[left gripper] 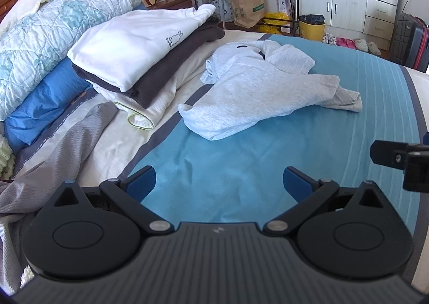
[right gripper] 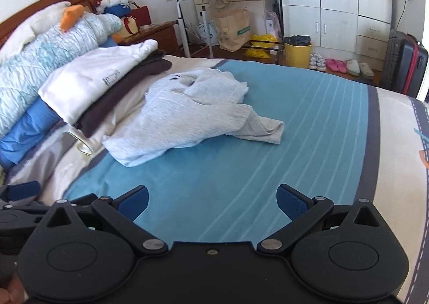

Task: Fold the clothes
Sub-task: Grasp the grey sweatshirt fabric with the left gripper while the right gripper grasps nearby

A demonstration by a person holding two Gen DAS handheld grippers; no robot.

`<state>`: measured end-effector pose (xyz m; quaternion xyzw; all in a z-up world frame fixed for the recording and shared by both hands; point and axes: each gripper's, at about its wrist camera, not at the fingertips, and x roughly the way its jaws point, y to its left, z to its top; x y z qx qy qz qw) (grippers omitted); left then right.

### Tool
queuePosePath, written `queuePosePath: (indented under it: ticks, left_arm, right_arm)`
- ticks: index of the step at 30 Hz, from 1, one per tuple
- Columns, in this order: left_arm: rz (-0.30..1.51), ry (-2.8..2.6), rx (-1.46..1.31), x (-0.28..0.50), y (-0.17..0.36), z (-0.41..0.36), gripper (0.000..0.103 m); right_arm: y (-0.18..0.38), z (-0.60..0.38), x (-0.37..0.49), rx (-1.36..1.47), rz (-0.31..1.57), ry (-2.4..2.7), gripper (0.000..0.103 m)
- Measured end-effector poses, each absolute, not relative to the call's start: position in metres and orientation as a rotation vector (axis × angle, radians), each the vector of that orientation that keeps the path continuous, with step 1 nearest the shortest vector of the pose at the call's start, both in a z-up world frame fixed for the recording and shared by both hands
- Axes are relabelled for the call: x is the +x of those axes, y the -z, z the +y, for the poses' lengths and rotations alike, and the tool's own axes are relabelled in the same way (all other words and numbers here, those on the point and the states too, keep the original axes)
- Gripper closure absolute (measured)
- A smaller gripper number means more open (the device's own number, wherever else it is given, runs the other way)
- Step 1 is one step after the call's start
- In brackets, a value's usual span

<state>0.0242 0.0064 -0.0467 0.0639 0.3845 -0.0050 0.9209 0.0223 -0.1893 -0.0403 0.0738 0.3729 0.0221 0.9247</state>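
Observation:
A crumpled light grey sweatshirt [left gripper: 257, 84] lies on the blue bedspread [left gripper: 241, 170]; it also shows in the right wrist view [right gripper: 193, 113]. A stack of folded clothes [left gripper: 139, 49], white on top of dark brown, sits to its left, and shows in the right wrist view [right gripper: 102, 81]. My left gripper [left gripper: 219, 182] is open and empty, hovering over the bedspread short of the sweatshirt. My right gripper [right gripper: 212, 200] is open and empty, also short of the sweatshirt. A part of the right gripper [left gripper: 402, 162] shows at the left view's right edge.
A grey garment [left gripper: 53, 148] lies loose at the left of the bed. Quilt and pillows [left gripper: 53, 25] pile by the headboard. Beyond the bed stand a yellow bin [right gripper: 297, 52], a paper bag [right gripper: 233, 28], shoes [right gripper: 346, 65], a suitcase [right gripper: 405, 68] and wardrobes [right gripper: 335, 1].

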Motion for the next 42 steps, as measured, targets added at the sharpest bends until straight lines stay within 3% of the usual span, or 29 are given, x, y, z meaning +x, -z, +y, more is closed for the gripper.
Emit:
queuePosePath:
  ticks: [12,20,24,29,33,35,36,39,42]
  left_arm:
    - [0.742,0.158,0.258,0.126,0.068,-0.004,0.000]
    - [0.742,0.200,0.015,0.181,0.119,0.039,0.004]
    - [0.761,0.210,-0.116,0.198,0.136,0.067,0.011]
    - [0.764,0.279,-0.248,0.227,0.149,0.083,0.011]
    - [0.786,0.299,-0.312,0.250,0.168,0.079,0.011]
    - [0.780,0.330,-0.296,0.256,0.171,0.072,0.025]
    - [0.778,0.359,-0.269,0.257,0.171,0.067,0.043]
    - [0.716,0.375,-0.007,0.254,0.164,0.036,0.048]
    - [0.738,0.370,-0.070,0.274,0.163,0.036,0.048]
  right_arm:
    - [0.049,-0.212,0.084,0.193,0.694,-0.115,0.000]
    - [0.078,-0.238,0.150,0.309,0.790,-0.198,0.000]
    - [0.102,-0.252,0.190,0.430,0.855,-0.222,0.000]
    - [0.146,-0.257,0.233,0.665,0.950,-0.263,0.000]
    - [0.165,-0.247,0.264,0.753,0.915,-0.262,0.000]
    - [0.165,-0.242,0.284,0.768,0.892,-0.255,0.000]
    - [0.165,-0.240,0.294,0.775,0.882,-0.254,0.000]
    - [0.165,-0.235,0.329,0.791,0.891,-0.278,0.000]
    - [0.162,-0.227,0.354,0.718,0.901,-0.284,0.006]
